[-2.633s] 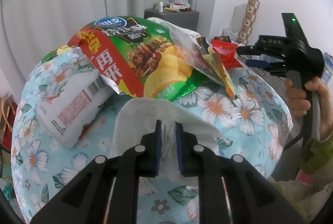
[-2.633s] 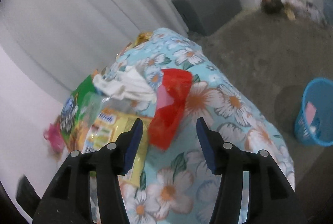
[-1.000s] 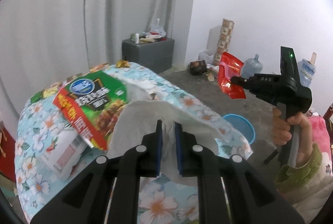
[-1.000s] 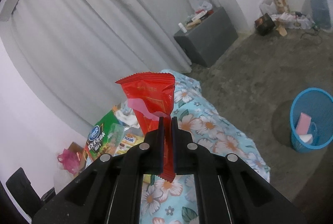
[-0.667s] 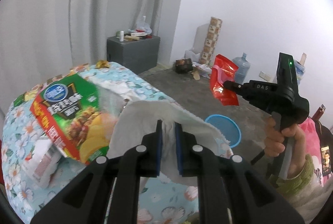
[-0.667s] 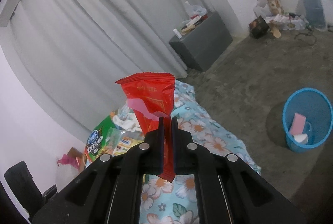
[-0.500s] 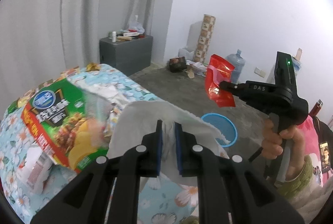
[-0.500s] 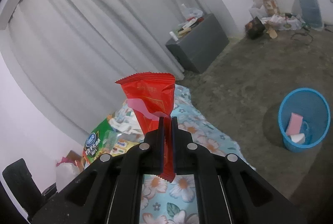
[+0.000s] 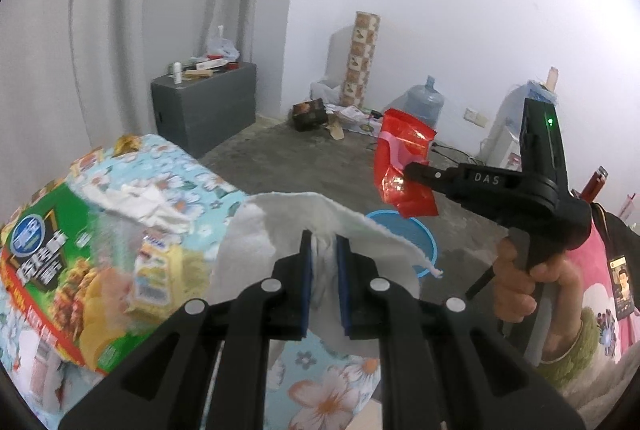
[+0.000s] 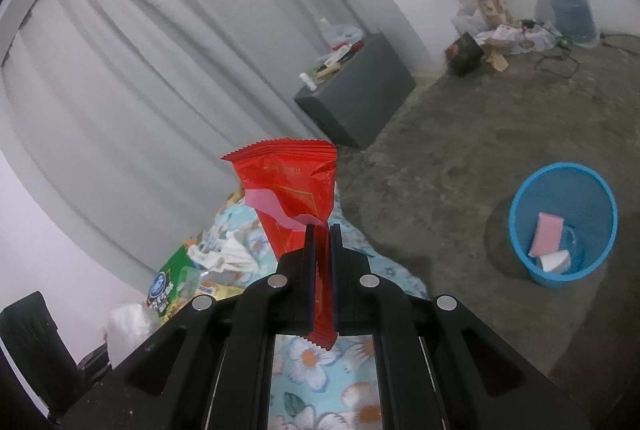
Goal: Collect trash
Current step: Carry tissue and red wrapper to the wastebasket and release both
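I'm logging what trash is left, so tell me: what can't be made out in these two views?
- Blue bin, left wrist view: mostly hidden behind the held paper towel.
- Chip bag, left wrist view: blurred, cut off by the edge.
- Items in the bin, right wrist view: too small to identify.

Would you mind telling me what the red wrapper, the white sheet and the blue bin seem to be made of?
Red wrapper: glossy plastic film, judging by its sheen, crinkles and serrated sealed edge.
White sheet: soft matte paper tissue or towel, probably; it drapes limply and its edge looks fuzzy.
Blue bin: likely moulded plastic with mesh-like walls, though the texture is hard to make out.
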`<action>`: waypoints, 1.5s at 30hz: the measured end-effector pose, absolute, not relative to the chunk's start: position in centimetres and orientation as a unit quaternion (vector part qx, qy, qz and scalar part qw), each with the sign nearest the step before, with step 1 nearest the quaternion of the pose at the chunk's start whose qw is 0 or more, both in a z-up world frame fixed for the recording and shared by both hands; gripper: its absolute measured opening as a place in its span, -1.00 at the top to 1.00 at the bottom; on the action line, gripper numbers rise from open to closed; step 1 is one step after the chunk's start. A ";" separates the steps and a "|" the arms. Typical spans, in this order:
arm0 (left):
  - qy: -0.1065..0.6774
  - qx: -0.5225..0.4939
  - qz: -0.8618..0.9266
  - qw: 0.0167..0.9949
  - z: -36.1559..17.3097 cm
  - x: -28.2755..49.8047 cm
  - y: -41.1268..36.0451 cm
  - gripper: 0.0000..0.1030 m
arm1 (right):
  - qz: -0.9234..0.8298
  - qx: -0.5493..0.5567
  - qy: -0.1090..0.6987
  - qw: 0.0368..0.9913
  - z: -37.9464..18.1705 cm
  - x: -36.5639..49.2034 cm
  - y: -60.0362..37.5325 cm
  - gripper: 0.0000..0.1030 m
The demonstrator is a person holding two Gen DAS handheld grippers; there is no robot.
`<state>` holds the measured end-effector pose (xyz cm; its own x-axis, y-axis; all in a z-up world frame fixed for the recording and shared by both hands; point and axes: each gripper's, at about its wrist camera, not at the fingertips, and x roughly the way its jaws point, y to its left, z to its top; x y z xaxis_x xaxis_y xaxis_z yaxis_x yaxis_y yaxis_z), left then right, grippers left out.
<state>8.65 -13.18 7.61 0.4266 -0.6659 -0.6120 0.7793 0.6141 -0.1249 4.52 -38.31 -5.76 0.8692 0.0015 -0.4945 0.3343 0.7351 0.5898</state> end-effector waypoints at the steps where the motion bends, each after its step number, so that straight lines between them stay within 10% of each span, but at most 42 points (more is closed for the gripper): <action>1: 0.319 0.091 -0.434 0.838 7.4 9.1 -13.8 0.79 | -0.096 0.353 0.238 0.900 -5.8 4.4 -38.6 0.91; 17: 0.424 0.103 -0.527 0.729 2.9 14.1 -31.5 0.79 | -0.266 0.406 0.234 0.842 -11.6 -1.4 -49.6 0.91; 29: 0.514 0.204 -0.534 0.640 -10.2 15.3 -52.1 0.77 | -0.345 0.504 0.294 0.735 -23.1 -3.1 -59.5 0.81; 34: 0.549 0.202 -0.509 0.631 -14.5 16.2 -55.9 0.17 | -0.348 0.526 0.320 0.707 -28.2 -1.4 -62.9 0.01; 45: 0.526 0.166 -0.524 0.649 -11.7 16.8 -53.9 -0.15 | -0.363 0.517 0.323 0.704 -28.6 -1.8 -61.8 -0.14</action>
<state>16.82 -53.91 -11.68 -0.1020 -0.5054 -0.8568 0.8544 0.3967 -0.3357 -1.80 -61.78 -28.58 0.5277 -0.1763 -0.8309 0.8456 0.2017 0.4942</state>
